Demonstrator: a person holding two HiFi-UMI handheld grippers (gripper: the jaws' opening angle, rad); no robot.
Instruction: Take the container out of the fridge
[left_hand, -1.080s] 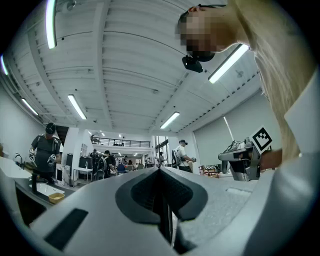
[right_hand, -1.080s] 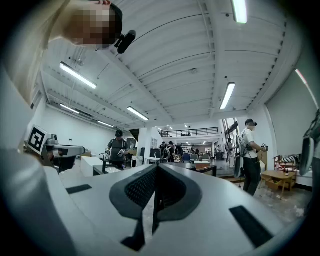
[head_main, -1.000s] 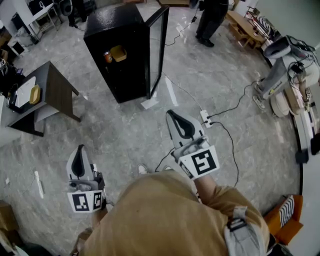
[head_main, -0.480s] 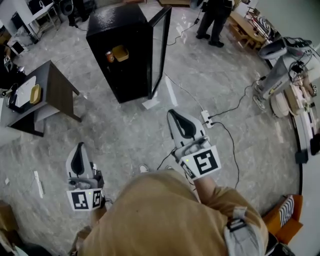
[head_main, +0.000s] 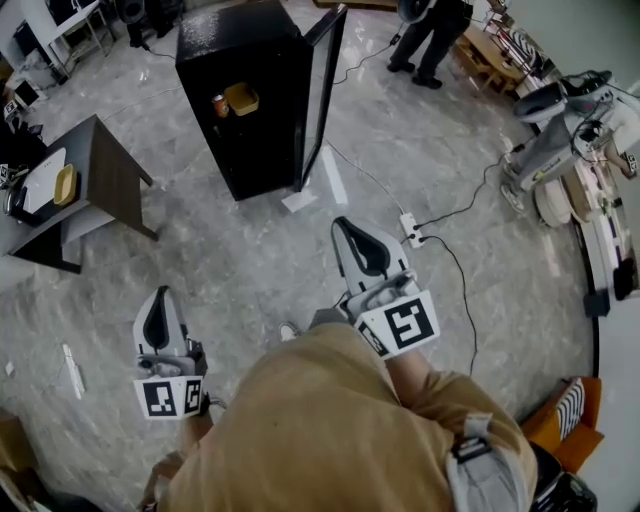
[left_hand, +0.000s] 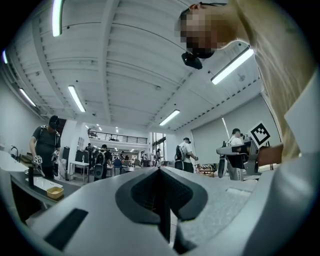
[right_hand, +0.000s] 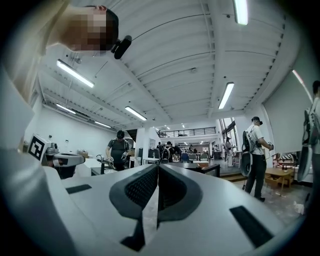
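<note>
Two grippers are hanging side by side over the grey marble floor (head_main: 250, 260), both well apart from the fridge (head_main: 240, 130). On the person's left, the left gripper (head_main: 160, 294) is sitting lower in the head view, its marker cube facing the camera. Its fingers are pressing together with nothing between them, and the left gripper view is showing that same closed seam (left_hand: 159, 170). On the other side, the right gripper (head_main: 341, 226) is reaching further forward. Its fingers are meeting tip to tip as well, empty, as its own view (right_hand: 157, 166) is making plain.

Up ahead, the black fridge is standing with its glass door (head_main: 322, 95) swung wide open along its right side. Inside, the yellow container (head_main: 241, 99) is resting on an upper shelf, with a small can (head_main: 219, 105) just beside it on the left.

Off to the left, a dark surface (head_main: 105, 165) is carrying a white tray (head_main: 38, 180) with a second yellow dish (head_main: 64, 185). A white power strip (head_main: 411, 232) is lying on the floor near the right gripper, its cable trailing away. Another person (head_main: 432, 35) is walking behind the fridge, and a white robot (head_main: 550, 135) is standing at the far right.
</note>
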